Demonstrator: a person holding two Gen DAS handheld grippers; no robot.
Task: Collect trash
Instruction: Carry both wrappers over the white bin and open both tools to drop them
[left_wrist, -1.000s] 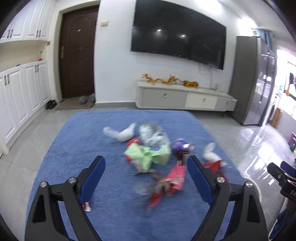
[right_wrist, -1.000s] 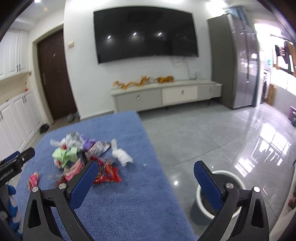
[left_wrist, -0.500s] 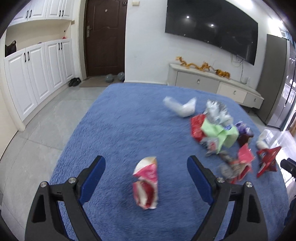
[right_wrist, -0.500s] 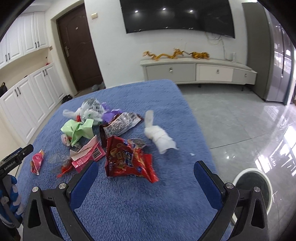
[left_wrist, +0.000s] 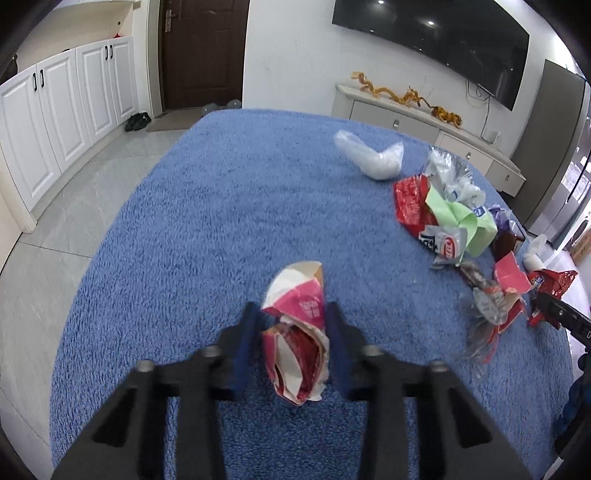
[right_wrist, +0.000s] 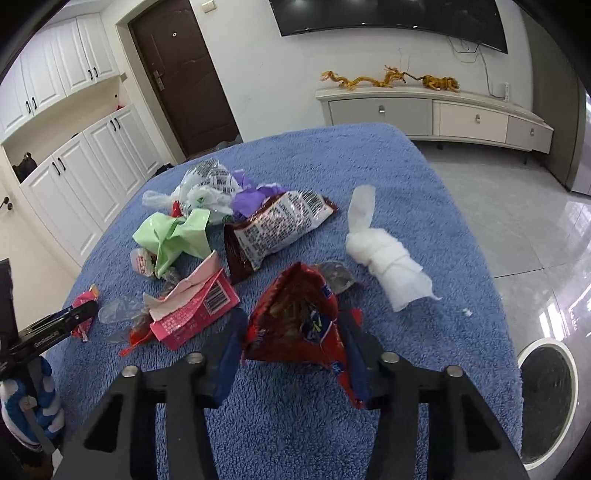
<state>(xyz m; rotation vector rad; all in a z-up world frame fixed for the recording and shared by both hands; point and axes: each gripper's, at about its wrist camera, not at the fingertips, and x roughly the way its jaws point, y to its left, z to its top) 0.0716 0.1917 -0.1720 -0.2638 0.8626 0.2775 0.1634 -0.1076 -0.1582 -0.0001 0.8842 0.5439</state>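
Trash lies on a blue rug (left_wrist: 221, 206). My left gripper (left_wrist: 291, 314) is shut on a crumpled pink and white wrapper (left_wrist: 295, 332); that wrapper also shows in the right wrist view (right_wrist: 83, 306). My right gripper (right_wrist: 295, 317) is shut on a red snack bag (right_wrist: 299, 321). The pile beside it holds a pink carton (right_wrist: 192, 306), a green wrapper (right_wrist: 173, 236), a brown snack bag (right_wrist: 277, 225) and a white tissue wad (right_wrist: 391, 258). A white bin (right_wrist: 546, 402) stands on the floor at right.
A white plastic bag (left_wrist: 373, 158) lies at the rug's far side. White cabinets (left_wrist: 62, 107) line the left wall, with a dark door (left_wrist: 199, 51). A TV console (right_wrist: 432, 114) stands behind the rug. Glossy tile floor surrounds the rug.
Both grippers went from wide open to closed. The left one dropped over the pink wrapper and gripped it. The right one dropped over the red snack bag and gripped it.
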